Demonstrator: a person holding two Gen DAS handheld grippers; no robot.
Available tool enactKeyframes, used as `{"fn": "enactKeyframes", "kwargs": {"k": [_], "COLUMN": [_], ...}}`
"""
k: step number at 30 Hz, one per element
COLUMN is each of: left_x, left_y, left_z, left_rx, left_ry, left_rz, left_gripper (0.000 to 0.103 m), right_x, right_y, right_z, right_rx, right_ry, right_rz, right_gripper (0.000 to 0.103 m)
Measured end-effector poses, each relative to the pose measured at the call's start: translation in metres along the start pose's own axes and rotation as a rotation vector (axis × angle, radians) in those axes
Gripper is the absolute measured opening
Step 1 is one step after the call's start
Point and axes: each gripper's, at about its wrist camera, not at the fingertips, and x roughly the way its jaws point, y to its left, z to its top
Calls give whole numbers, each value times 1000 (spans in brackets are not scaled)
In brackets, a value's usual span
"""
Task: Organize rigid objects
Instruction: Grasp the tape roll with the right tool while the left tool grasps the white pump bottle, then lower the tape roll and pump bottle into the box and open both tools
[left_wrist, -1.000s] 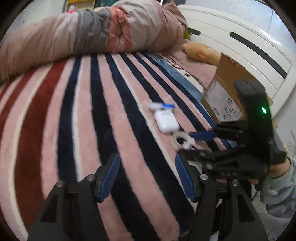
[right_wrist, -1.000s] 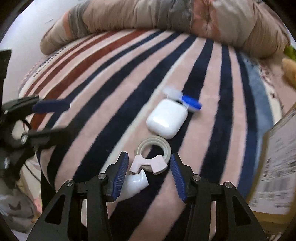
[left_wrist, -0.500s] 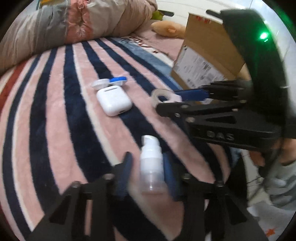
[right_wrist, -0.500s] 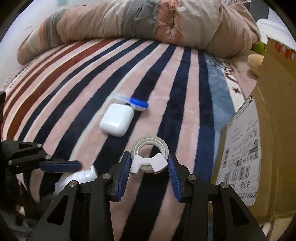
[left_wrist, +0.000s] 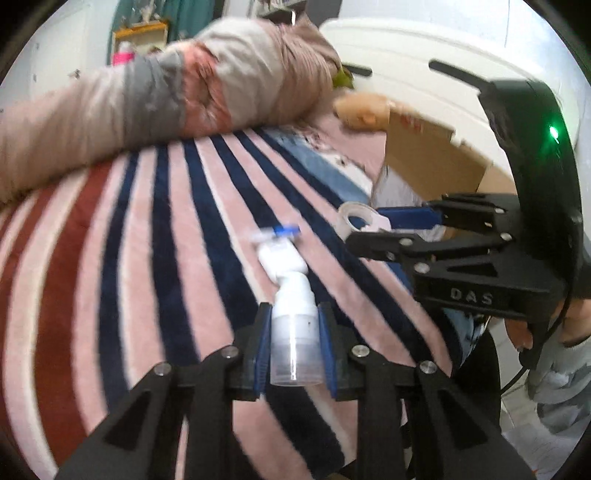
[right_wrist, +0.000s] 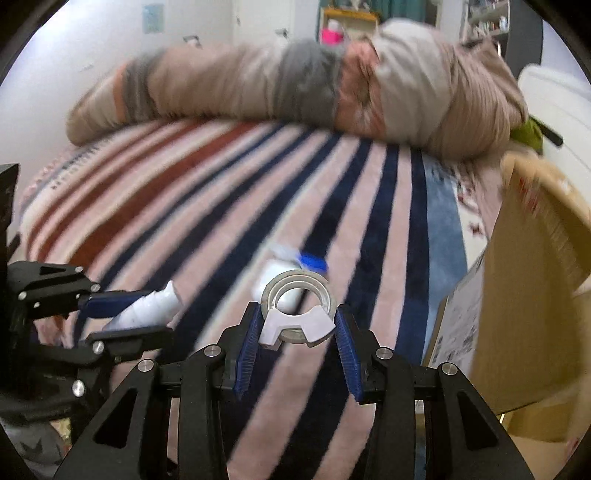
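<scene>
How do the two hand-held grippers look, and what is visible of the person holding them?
Both are black plastic frames with silver screws and ribbed blue pads on the fingers. The right claw carries raised letters "DAS" on its body, and a curved black housing above it has a small green light. A black cable hangs below it. The person's hand shows bare skin beside a light grey sleeve.

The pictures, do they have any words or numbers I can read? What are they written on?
"DAS": raised letters on the black body of the right gripper, seen from the left wrist.
Shipping label on the cardboard box: print and barcodes too blurred to read.
Red marks on the box's flap: blurred, unreadable.
Pump bottle and tape dispenser: no text visible.
</scene>
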Motion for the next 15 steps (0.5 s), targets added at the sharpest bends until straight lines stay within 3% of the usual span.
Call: {"fn": "enactKeyframes", "kwargs": {"k": [7,15], "left_x": [-47,-41], "left_y": [-17,-72], "left_z": [35,79], "left_rx": [42,133], "left_ry": [-105,-145], "left_rz": [31,-21], "left_gripper": [21,21], "right_x": [-65,-114], "right_y": [-9,-86], "right_z": [19,-6], "right_rx": [0,135], "right_ry": [-155,-222], "right_rz": [20,-67], "right_gripper": [36,36]}}
